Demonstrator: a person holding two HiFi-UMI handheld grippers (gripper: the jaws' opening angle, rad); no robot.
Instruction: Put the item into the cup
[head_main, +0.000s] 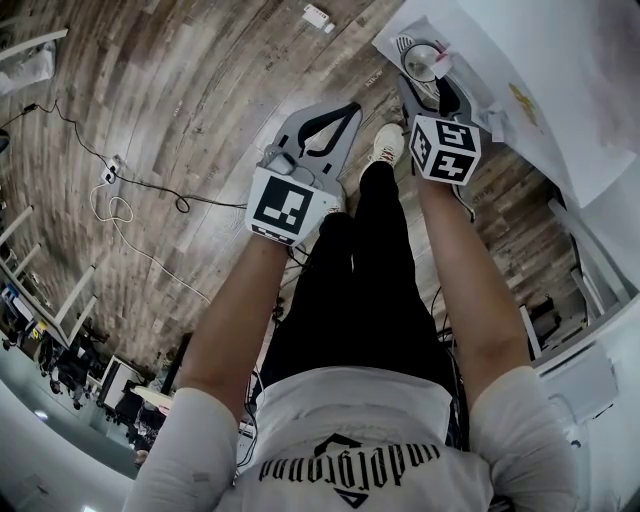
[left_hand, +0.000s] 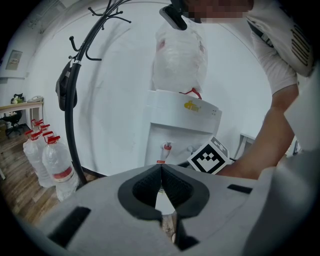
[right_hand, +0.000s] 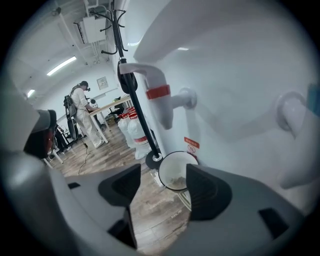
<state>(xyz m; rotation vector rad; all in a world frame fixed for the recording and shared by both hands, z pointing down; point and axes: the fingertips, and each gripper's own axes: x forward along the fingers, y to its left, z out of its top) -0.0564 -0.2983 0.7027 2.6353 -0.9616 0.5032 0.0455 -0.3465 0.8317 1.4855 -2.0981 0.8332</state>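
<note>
Jaws of right hand-held gripper (right_hand: 162, 182) stand wide apart, empty, w/ cup (right_hand: 176, 170) lower centre beyond them; left hand-held gripper (left_hand: 161, 172) closed, empty.

- Floor (head_main: 200, 100): wood-look planks, matt, grey-brown grain showing.
- Water dispenser (right_hand: 240, 75): white plastic housing, smooth and glossy.
- Cup (right_hand: 175, 167): white, smooth inner wall; material not determinable.
- Right gripper (right_hand: 162, 176): grey matt plastic shell; pads (right_hand: 207, 192) dark and ribbed.
- Bottles (left_hand: 57, 167): clear plastic.
</note>
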